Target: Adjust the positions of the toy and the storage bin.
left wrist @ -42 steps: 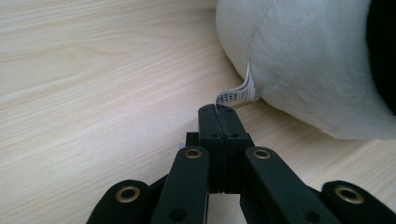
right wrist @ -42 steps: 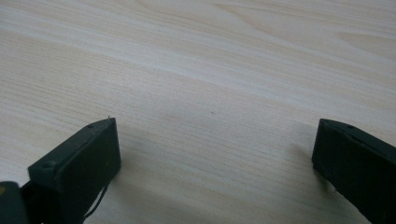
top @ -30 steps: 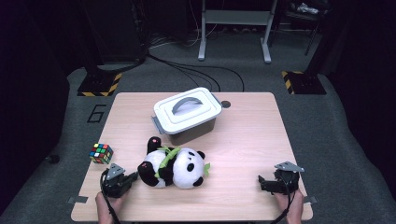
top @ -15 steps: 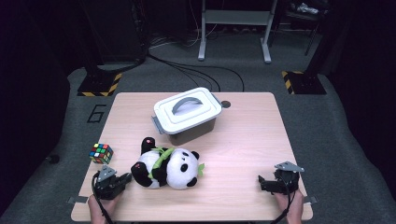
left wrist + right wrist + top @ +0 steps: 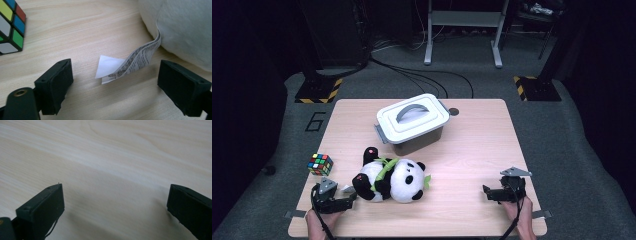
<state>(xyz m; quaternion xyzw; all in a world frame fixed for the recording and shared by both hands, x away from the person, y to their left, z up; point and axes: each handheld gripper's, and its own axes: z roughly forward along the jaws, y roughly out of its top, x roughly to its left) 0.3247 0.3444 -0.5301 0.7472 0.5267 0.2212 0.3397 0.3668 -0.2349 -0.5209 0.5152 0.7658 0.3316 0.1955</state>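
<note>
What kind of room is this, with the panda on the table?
Probably a studio or lab for recording, not a home. Dark walls surround one table, cables trail over the grey floor, and hazard-striped stand bases sit behind it.

The left gripper [image 5: 115, 85] has just been opening; its jaws stand wide apart above the table [image 5: 82, 27]. Between them lies the panda's [image 5: 185, 27] printed tag [image 5: 130, 63], touched by neither pad. A cube [image 5: 11, 25] sits at the upper left.
</note>
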